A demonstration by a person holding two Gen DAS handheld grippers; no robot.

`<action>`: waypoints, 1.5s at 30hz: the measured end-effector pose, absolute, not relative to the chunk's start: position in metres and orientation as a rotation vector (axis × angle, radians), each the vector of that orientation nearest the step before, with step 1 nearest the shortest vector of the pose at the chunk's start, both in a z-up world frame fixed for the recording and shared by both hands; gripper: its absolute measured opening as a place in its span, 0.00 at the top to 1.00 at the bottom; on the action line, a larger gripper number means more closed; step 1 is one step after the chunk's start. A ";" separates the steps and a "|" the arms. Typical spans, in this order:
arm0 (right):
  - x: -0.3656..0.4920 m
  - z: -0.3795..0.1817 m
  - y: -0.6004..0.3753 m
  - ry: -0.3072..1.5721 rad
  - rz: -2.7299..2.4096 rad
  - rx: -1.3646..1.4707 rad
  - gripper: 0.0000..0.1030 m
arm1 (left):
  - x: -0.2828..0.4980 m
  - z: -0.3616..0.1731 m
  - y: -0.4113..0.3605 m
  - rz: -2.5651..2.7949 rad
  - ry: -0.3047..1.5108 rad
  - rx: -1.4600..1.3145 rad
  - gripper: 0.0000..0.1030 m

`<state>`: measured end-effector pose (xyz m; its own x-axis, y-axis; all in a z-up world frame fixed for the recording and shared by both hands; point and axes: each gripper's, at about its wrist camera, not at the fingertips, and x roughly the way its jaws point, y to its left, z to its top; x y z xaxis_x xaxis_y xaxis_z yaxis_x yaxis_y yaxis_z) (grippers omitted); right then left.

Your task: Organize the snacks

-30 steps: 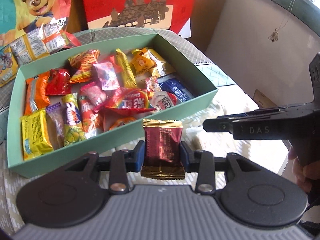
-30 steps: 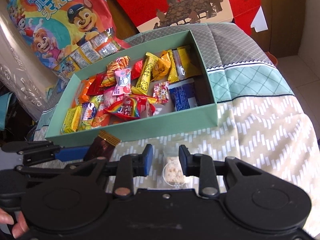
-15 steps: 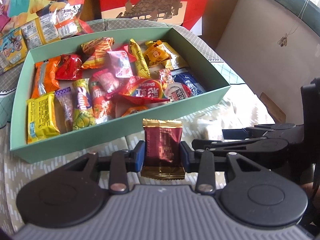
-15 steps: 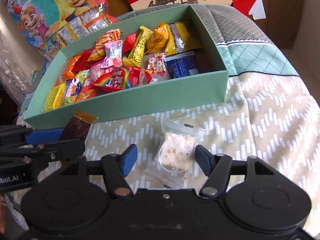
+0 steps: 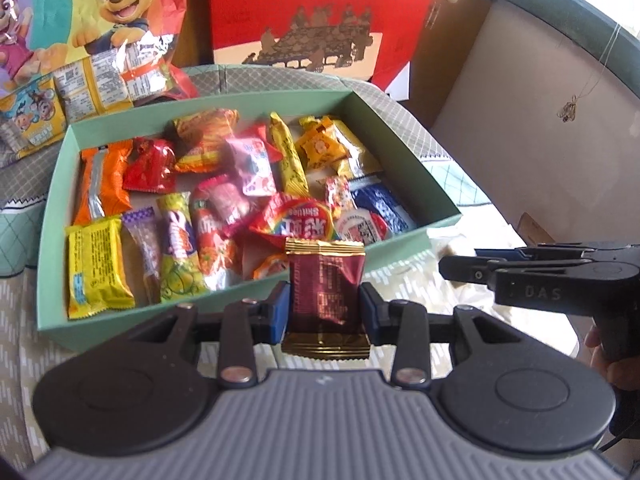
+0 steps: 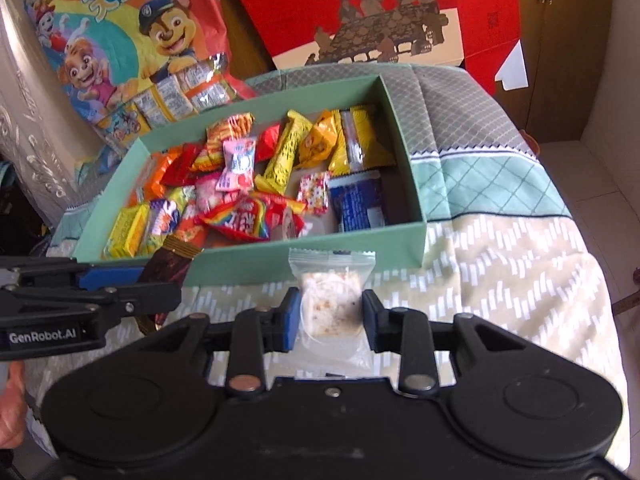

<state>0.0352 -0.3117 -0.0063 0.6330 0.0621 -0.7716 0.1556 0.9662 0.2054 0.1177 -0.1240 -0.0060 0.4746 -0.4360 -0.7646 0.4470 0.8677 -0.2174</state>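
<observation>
Left wrist view first: the left tongs (image 5: 324, 312) are clamped on a maroon-and-gold snack packet (image 5: 325, 292), blue pads pressed to both of its sides, the packet standing upright at the near wall of the green box (image 5: 240, 300). That box sits on a patterned cloth (image 6: 500, 280) and is crowded with wrapped snacks: a rainbow Skittles bag (image 5: 298, 222), a yellow packet (image 5: 94, 268) in the near left corner, an orange one (image 5: 102, 182) behind it, a blue packet (image 5: 380, 208) toward the right wall.

Over on the right wrist view, the right tongs (image 6: 331, 320) have just been closing, and now a clear packet holding a pale crumbly square (image 6: 331, 304) sits between the pads, gripped at both edges and lifted off the cloth, just in front of the box's near wall. Left tongs show at the left edge here, maroon packet poking up beside the box. Behind it all, a cartoon-dog bag (image 6: 132, 36) and a red bag (image 6: 380, 12) stand upright.
</observation>
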 end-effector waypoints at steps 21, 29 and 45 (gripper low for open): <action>0.101 0.009 -0.321 0.819 -0.084 0.220 0.00 | 0.174 -0.009 -0.115 -0.323 0.961 0.002 0.00; 0.086 0.013 -0.308 0.839 -0.073 0.208 0.00 | 0.160 -0.003 -0.099 -0.271 0.970 0.008 0.00; 0.054 0.015 -0.287 0.926 -0.058 0.200 0.00 | 0.127 0.003 -0.049 -0.170 0.988 -0.058 0.00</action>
<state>0.0544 -0.2866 0.0148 0.6006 0.0356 -0.7987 0.1357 0.9800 0.1458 0.1268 -0.0487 0.0026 0.5387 -0.1690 -0.8254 0.1163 0.9852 -0.1259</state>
